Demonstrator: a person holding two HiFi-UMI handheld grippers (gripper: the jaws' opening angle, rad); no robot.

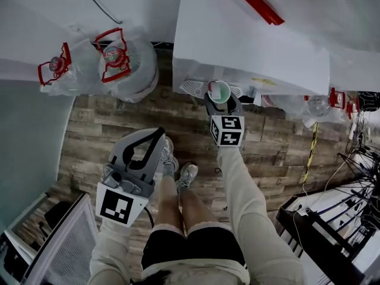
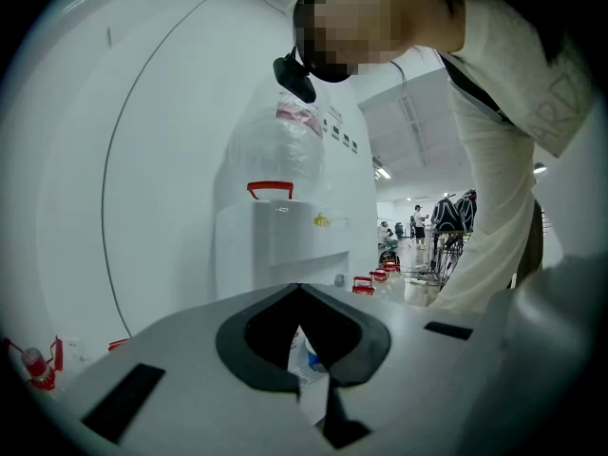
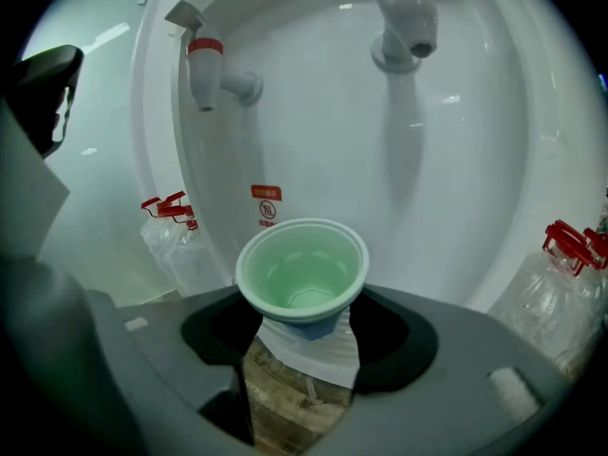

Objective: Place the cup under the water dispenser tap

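The cup [image 3: 302, 272] looks like a thin pale-green disposable one. It is empty and so very light, with soft walls that would likely buckle under a hard squeeze and a smooth skin that could slip. The safest hold is a gentle one around the wall below the rolled rim, where it is stiffest. That is about where the right hand-held gripper [image 3: 302, 304] has it: the jaws stand wide and are closed on the cup's sides, carrying it upright and mouth-up in the air in front of the water dispenser [image 3: 313, 131]. Being so light, it would probably tip at a nudge once set down. The right gripper view shows what the others do not: the cup's bare inside, the red tap [image 3: 204, 69] up to the left and the pale tap [image 3: 408, 17] more nearly above it, both well higher than the rim. The head view hides the taps under the dispenser's white top, but places the cup [image 1: 219, 91] close against the dispenser's front, just beside a grilled drip tray [image 1: 191, 86], over the wooden floor [image 1: 95, 123]. It also shows the left hand-held gripper [image 1: 158, 134] held low and well apart, with its jaws together on nothing. The left gripper view confirms those closed jaws and shows the dispenser side-on with a bottle [image 2: 285, 150] on top, but not the cup.
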